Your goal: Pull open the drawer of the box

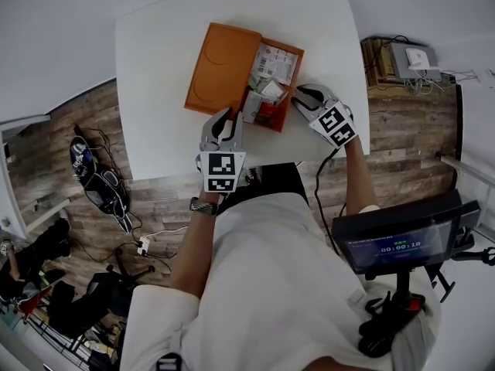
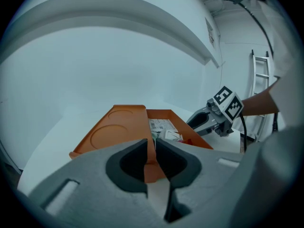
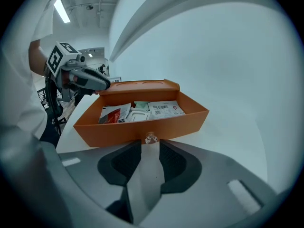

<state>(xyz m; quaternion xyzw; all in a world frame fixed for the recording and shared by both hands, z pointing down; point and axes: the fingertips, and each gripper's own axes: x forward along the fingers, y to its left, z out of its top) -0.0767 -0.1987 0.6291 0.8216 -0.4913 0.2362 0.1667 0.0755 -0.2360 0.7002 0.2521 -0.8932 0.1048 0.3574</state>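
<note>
The right hand-held gripper (image 3: 150,145), low centre in its own view, has its jaws narrowly apart; the 1 small clear knob (image 3: 151,137) sits right at their tips, and as far as I can judge it is not clamped. The left hand-held gripper (image 2: 151,144), low centre in its view, is closed down narrow on a thin orange wall of the box (image 2: 114,129), apparently steadying it.

The knob is fixed to the front wall of the 1 drawer (image 3: 142,127), which already stands well out of the box; in the head view the drawer is to the right of the box, upper centre of the frame, on the white counter (image 1: 155,91).

- **Handling:** the box looks light and stiff with thin walls, so it would likely slide on the smooth counter unless held.
- **Where to grip:** the knob is the place to take hold; it looks glassy and slippery, so it needs a square pinch and a straight pull.
- **Load:** the packets (image 3: 137,110) inside look light and loose.

Counted: 2 hand-held grippers; 1 box; 1 drawer; 1 knob; 2 round recesses (image 2: 105,136) in the box top; roughly 4 or 5 packets, the overlap preventing a sure count.
</note>
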